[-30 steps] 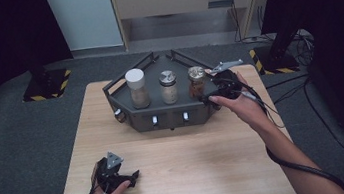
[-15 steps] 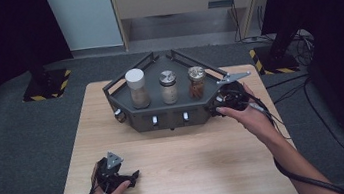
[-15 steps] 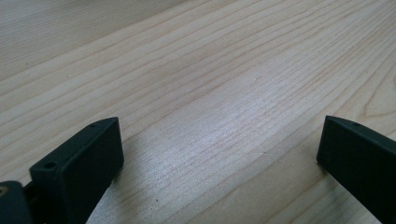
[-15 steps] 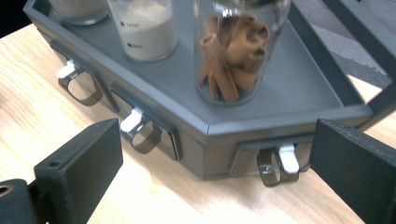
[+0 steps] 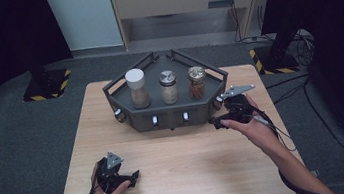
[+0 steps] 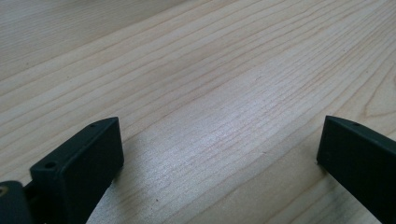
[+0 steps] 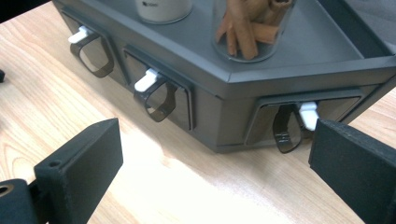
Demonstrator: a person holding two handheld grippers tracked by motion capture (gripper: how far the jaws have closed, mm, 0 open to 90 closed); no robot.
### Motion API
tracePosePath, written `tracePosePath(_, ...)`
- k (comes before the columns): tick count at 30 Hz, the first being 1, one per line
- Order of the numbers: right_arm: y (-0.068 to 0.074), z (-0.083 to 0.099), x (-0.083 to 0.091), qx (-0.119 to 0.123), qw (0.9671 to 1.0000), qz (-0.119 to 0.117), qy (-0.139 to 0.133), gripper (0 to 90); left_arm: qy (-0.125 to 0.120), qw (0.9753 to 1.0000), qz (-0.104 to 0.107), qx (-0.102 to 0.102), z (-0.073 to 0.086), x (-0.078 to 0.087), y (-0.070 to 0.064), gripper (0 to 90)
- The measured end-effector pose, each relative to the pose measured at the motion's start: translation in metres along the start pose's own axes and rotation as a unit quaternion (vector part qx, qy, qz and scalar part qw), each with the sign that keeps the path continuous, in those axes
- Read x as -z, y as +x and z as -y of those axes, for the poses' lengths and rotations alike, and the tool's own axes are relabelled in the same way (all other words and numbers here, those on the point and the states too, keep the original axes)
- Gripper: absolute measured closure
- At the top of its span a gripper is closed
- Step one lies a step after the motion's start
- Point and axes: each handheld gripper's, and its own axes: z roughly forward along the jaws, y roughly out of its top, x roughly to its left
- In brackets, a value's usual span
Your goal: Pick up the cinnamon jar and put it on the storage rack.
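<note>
1. Drawer handle (image 7: 290, 126) on the dark spice rack (image 5: 170, 115) — just beyond my right gripper (image 7: 215, 172), close to its right-hand jaw.
2. Right gripper: jaws wide apart, holding nothing.
3. Left gripper (image 6: 219, 158) — spread wide over bare table (image 6: 196, 70), empty.

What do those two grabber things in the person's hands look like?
Both are black. The left gripper and right gripper each carry a grey three-cornered plate on top and trail a dark cable. Their two jaws are chunky, flat-faced black blocks with small round holes. The forearms look bare, no sleeves.
</note>
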Motion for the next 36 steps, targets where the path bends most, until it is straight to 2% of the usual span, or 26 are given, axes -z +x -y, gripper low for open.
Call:
tracePosePath(12, 0.011, 0.017, -0.001, 0.006, 0.9999, -0.005, 0.008, 2.8, 0.000, 1.0000, 0.000, 0.000, 0.000, 0.000, 0.000, 0.0)
tracePosePath(23, 0.016, 0.038, -0.001, -0.001, 0.9998, -0.014, 0.011, 2.8, 0.000, 1.0000, -0.001, 0.000, 0.000, 0.000, -0.001, 0.0)
tracePosePath(31, 0.025, 0.063, -0.014, -0.008, 0.9991, -0.028, 0.031, 3.0, 0.000, 1.0000, -0.003, 0.000, 0.000, 0.000, -0.002, 0.0)
tracePosePath(36, 0.034, 0.077, -0.023, -0.001, 0.9988, -0.024, 0.043, 3.2, -0.001, 1.0000, -0.003, 0.001, 0.000, 0.000, -0.002, 0.0)
